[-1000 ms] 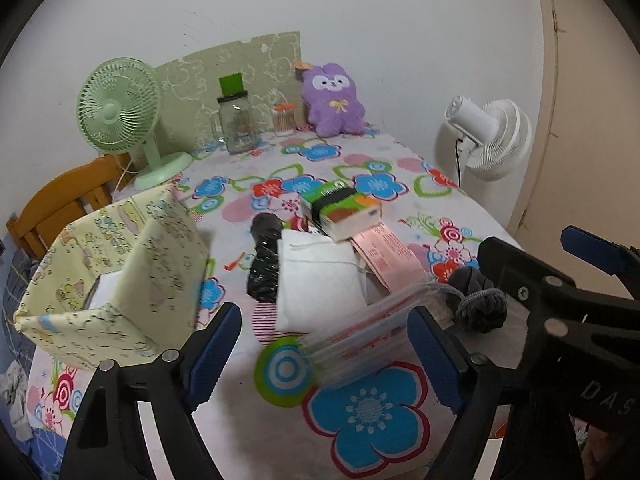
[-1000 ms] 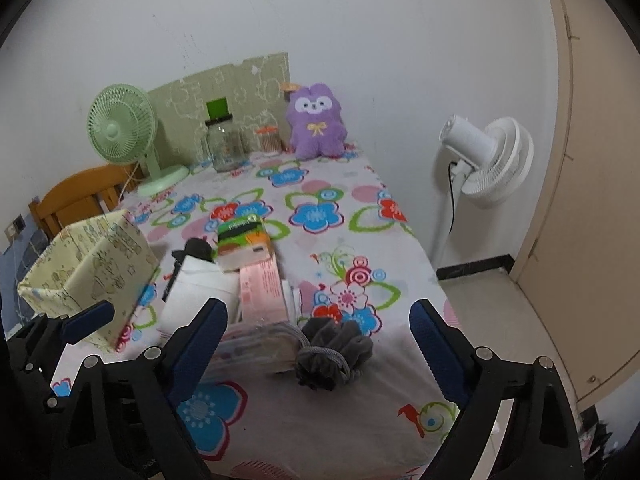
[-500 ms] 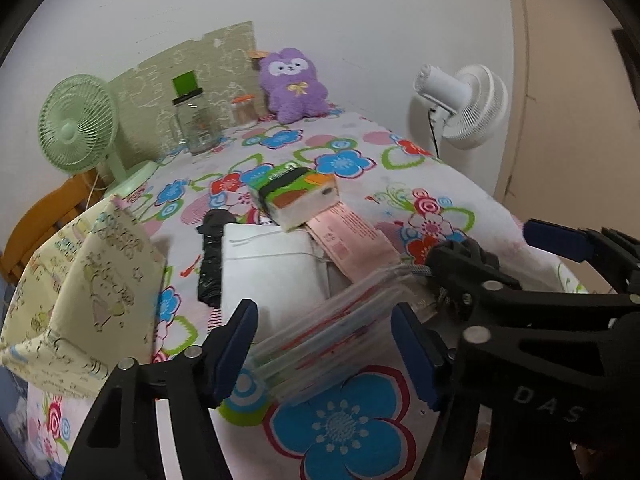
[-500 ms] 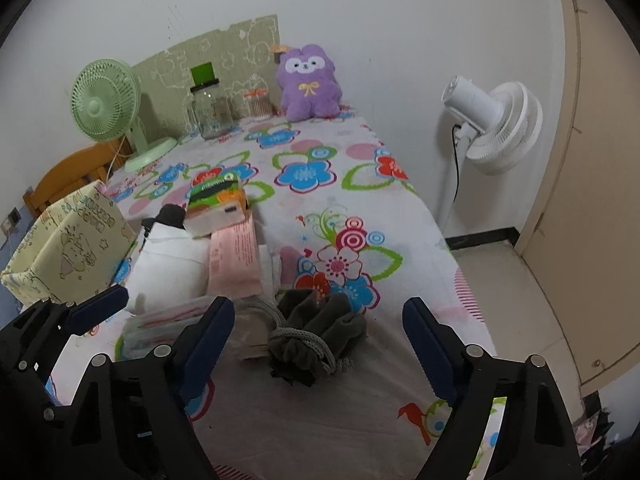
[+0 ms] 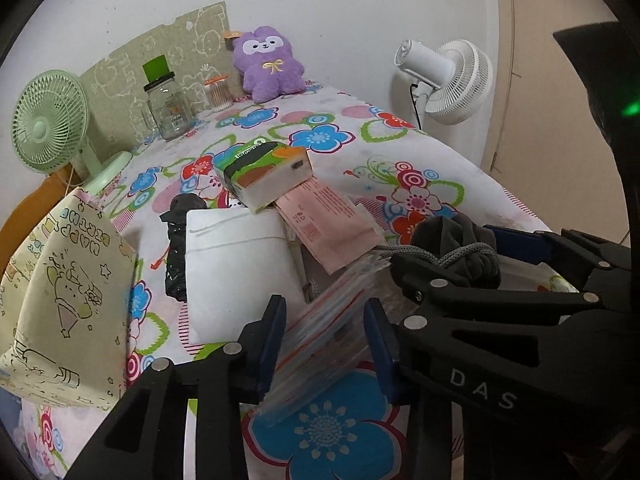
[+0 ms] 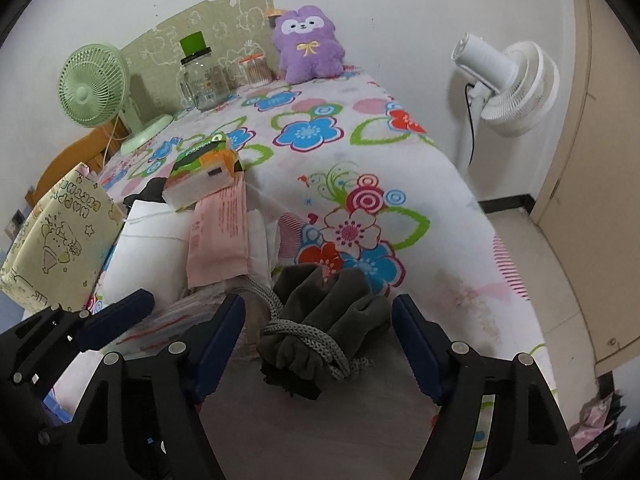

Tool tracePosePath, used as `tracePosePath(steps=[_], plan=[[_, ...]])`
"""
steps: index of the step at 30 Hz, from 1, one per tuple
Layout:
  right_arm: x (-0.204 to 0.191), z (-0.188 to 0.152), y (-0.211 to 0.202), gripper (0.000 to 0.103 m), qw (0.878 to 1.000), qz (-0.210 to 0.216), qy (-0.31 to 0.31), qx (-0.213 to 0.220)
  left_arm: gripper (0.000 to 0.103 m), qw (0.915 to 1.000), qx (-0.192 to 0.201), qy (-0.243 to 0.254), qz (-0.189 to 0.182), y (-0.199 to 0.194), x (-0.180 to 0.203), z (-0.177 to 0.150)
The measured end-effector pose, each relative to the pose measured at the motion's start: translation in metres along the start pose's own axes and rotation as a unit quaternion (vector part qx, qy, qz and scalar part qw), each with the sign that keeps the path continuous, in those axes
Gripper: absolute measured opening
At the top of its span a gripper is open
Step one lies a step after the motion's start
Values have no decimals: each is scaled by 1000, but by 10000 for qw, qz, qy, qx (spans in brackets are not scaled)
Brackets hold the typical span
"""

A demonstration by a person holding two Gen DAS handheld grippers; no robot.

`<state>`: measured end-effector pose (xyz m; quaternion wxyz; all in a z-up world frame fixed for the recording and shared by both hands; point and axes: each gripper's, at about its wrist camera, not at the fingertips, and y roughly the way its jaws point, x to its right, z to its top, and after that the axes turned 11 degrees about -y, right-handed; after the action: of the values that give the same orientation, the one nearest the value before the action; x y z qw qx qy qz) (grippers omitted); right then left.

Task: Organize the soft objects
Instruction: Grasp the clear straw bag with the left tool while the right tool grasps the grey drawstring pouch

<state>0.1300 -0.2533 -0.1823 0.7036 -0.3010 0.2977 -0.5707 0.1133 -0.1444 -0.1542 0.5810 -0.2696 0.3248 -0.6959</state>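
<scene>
The left claw straddles the near end of a stack of clear plastic packets on the flowered bench. Its jaws have just been closing, and the blue pads sit at the stack's 2 sides; whether they already press on it I cannot tell. The right claw is spread wide around a dark grey cloth bundle tied with a grey cord, just right of the packets. Its jaws have also been closing, yet both pads stand clear of the cloth.

Everything else sits beyond the packets: a white pouch and a pink paper packet just behind them, a tissue pack lying on the pink packet's far end, and the yellow fabric box to the left — probably where the soft things belong.

The likely trouble is the packets. They look slick and loosely stacked, so a pinch near 1 end could lift only some and let the rest slide out. The pink packet's near corner rests on the stack — pulling it free could drag the packet and tip the tissue pack. The 2 claws also work side by side, so they could knock together.
</scene>
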Motion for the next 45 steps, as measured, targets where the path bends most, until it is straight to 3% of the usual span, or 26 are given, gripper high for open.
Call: tracePosePath(steps=[8,15,45], plan=[[-7,0,-1,60,9998,206,16,-10,28,9998,-143,-47,-131,-1,-1,0],[-9,0,-10,56,10000,76,18,29,10,9996,-158,-196,-161,-6,-7,1],[-52,30,-77,56,9971,-77,-342,673,9,9967,451,-627,-249,-69,-37,16]])
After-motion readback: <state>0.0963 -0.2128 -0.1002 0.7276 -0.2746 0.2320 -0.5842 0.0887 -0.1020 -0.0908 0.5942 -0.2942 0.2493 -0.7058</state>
